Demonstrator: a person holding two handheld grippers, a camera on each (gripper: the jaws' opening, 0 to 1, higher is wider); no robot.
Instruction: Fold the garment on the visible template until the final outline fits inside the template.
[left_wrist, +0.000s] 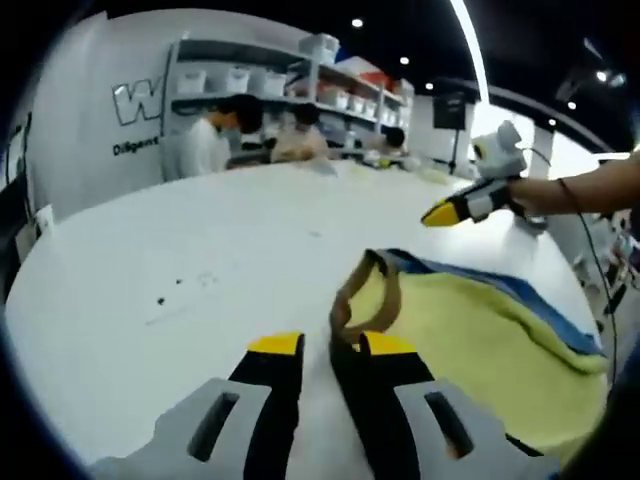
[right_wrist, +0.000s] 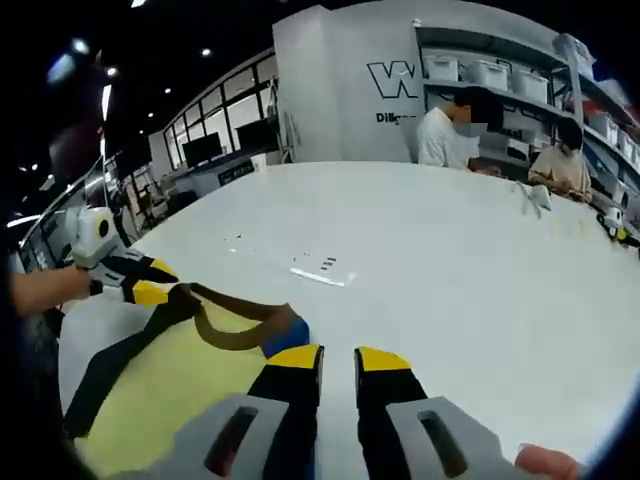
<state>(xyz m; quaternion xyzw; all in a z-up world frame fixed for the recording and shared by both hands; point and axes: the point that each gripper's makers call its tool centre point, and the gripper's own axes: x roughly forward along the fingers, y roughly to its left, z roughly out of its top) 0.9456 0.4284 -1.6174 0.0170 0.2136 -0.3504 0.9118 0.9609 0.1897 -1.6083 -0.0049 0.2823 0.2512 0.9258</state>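
A yellow garment (left_wrist: 470, 340) with a blue edge (left_wrist: 510, 285) and a brown strap (left_wrist: 352, 300) lies on the white table (left_wrist: 200, 230). My left gripper (left_wrist: 330, 345) sits at the strap's looped end, which stands up off the table against the right jaw, and looks shut on it. The right gripper view has the left gripper (right_wrist: 155, 282) at the strap (right_wrist: 235, 330) on the garment's (right_wrist: 170, 390) far edge. My right gripper (right_wrist: 338, 360) has its jaws close together with bare table between them, beside a blue corner (right_wrist: 287, 335). A hand holds the right gripper (left_wrist: 430, 215) above the blue edge.
Small marks and a strip of tape (right_wrist: 320, 272) lie on the table beyond the garment. People (right_wrist: 445, 130) work at the table's far side in front of shelves with white bins (left_wrist: 240, 80). A fingertip (right_wrist: 545, 462) shows at the bottom edge.
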